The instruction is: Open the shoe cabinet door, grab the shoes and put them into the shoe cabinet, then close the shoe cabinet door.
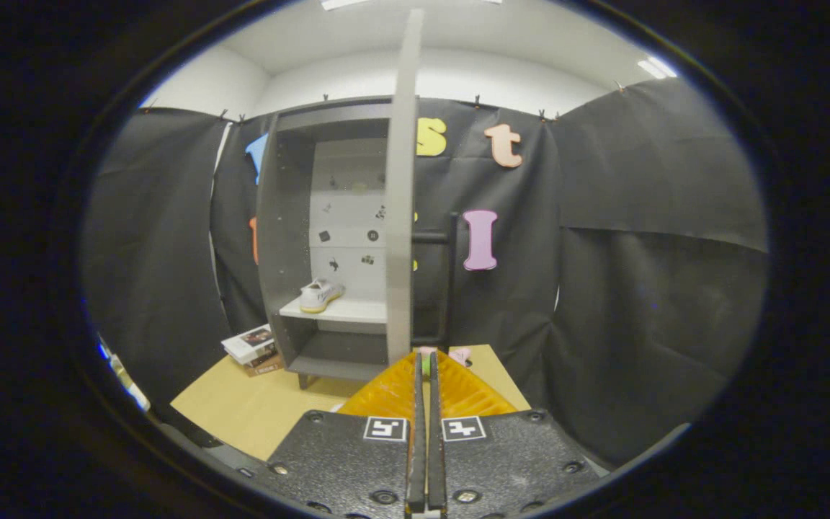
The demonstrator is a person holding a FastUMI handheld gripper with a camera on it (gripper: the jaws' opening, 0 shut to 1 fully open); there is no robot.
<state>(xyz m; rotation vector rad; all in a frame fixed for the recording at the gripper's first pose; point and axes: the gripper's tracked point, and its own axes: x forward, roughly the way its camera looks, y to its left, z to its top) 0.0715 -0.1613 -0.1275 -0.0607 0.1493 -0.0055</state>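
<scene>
Starting at the left, we see black cloth point(163, 238) hanging as the booth's wall, and below it the pale wooden table point(242, 411). On the table, against the left foot of the cabinet, lies a small stack of books point(253, 348), slightly fanned.

Next comes the shoe cabinet point(282, 238), a tall dark grey carcass standing upright on the table with a light back panel carrying a few small dark marks. Its inside is exposed. A white shelf point(343, 311) crosses it low down, and on that shelf sits one white shoe point(320, 295) with a yellowish sole, toward the shelf's left end and angled a little. Beneath the shelf we see the dark bottom compartment point(339, 349).

The shoe cabinet door point(400, 194) stands swung open, so we look at it nearly edge-on: a thin grey slab rising straight up ahead of us. A long dark bar handle point(449, 277) runs vertically just right of that edge.

Directly below the door's lower end we find our gripper point(424, 357). Its jaws are brought together with only a thin slit between them, and their tips lie just in front of the door's bottom edge; we cannot tell whether they touch it. They grip nothing.

To the right, more black cloth covers the wall.
</scene>
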